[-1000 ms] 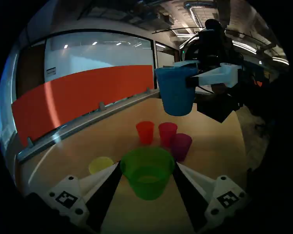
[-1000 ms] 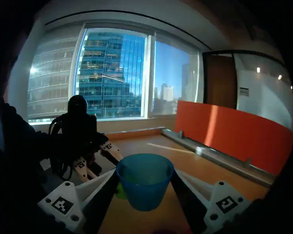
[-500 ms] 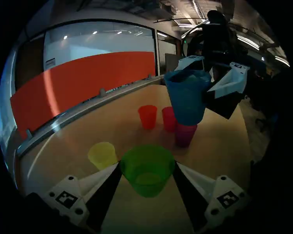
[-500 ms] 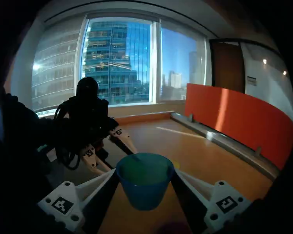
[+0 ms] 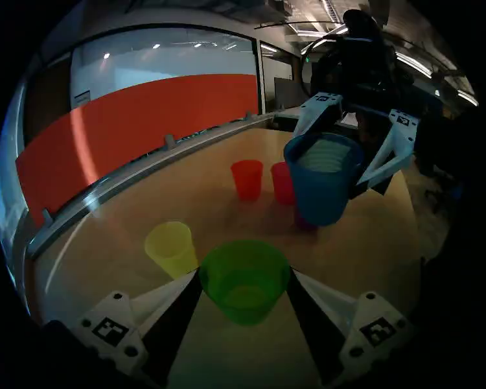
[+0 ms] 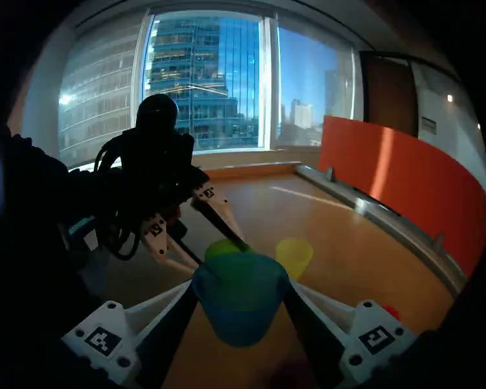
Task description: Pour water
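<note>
In the left gripper view, my left gripper [image 5: 244, 288] is shut on a green cup [image 5: 244, 280] held upright over the wooden table [image 5: 197, 194]. Farther off, the right gripper [image 5: 326, 174] holds a blue cup [image 5: 322, 178], tipped toward me, above a purple cup [image 5: 302, 222]. In the right gripper view, my right gripper [image 6: 240, 305] is shut on that blue cup [image 6: 240, 305]. Beyond its rim the green cup [image 6: 223, 248] shows between the left gripper's fingers [image 6: 217, 217]. I cannot tell whether either cup holds water.
A yellow cup [image 5: 171, 247], an orange cup [image 5: 247, 179] and a red cup [image 5: 282, 183] stand on the table. An orange wall panel [image 5: 133, 129] with a metal rail runs along the far edge. A large window [image 6: 204, 84] is behind the person's dark sleeve [image 6: 29, 194].
The right gripper has come down and nearer with the blue cup, tilting it forward over the purple cup. The green cup has stayed in place between my left fingers.
</note>
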